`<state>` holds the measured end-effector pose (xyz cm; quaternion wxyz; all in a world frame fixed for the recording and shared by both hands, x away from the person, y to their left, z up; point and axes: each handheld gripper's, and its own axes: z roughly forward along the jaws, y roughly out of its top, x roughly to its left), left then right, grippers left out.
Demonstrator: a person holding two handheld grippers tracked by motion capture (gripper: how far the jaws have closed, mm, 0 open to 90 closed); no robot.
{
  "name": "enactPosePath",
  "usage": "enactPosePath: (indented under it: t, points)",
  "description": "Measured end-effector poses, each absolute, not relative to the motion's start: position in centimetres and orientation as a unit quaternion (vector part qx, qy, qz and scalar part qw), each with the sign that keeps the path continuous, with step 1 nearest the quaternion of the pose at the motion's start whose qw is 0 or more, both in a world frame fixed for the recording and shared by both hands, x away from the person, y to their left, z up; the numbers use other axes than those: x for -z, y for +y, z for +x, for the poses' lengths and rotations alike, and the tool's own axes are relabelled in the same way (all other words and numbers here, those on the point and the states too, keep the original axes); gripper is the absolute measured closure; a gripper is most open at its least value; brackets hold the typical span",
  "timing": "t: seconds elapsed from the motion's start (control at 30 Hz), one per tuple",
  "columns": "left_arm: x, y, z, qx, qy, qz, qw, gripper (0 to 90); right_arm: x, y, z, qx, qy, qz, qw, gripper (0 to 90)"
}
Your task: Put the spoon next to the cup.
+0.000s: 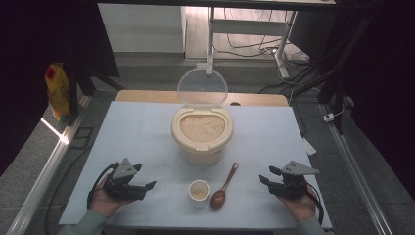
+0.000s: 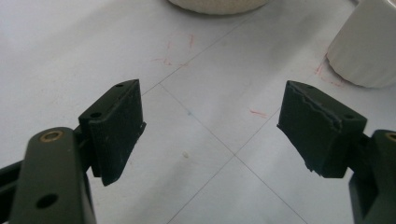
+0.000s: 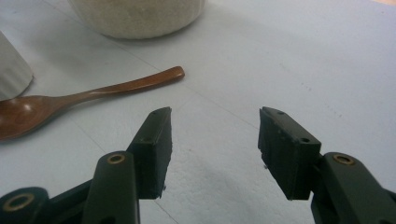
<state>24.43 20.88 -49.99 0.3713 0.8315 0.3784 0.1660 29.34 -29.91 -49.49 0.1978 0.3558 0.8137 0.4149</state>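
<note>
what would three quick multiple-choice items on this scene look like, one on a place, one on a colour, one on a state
1. Where does the wooden spoon lie?
A. inside the rice container
B. on the table just right of the small white cup
C. between the left tongs

2. What colour is the spoon?
A. reddish brown
B. green
C. silver

3. How is the lid of the rice container?
A. shut flat
C. lying on the table by the cup
B. open, standing up behind the rice

Answers:
1 B: the high view shows its bowl beside the cup, handle angled toward the container.
2 A: the right gripper view shows a brown wooden bowl and handle.
3 B: the clear lid is tipped back and the rice is uncovered.
</note>
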Motion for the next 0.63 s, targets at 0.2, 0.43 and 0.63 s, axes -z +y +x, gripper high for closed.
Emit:
enactPosePath:
  t: [0.2, 0.43, 0.63]
  points:
    - [49.99, 20.84, 24.42, -0.167, 0.377, 0.832, 0.371, 21.7, 49.51, -29.87, 29.31, -0.415, 0.815, 0.353, 0.199, 45.1]
    - [50.02, 20.84, 24.42, -0.167, 0.377, 0.832, 0.37, 21.7, 49.51, -29.84, 29.29, -0.417, 0.815, 0.35, 0.198, 45.1]
    - [50.04, 20.8, 24.41, -0.167, 0.378, 0.831, 0.371, 21.7, 49.52, -29.82, 29.32, -0.418, 0.815, 0.349, 0.198, 45.1]
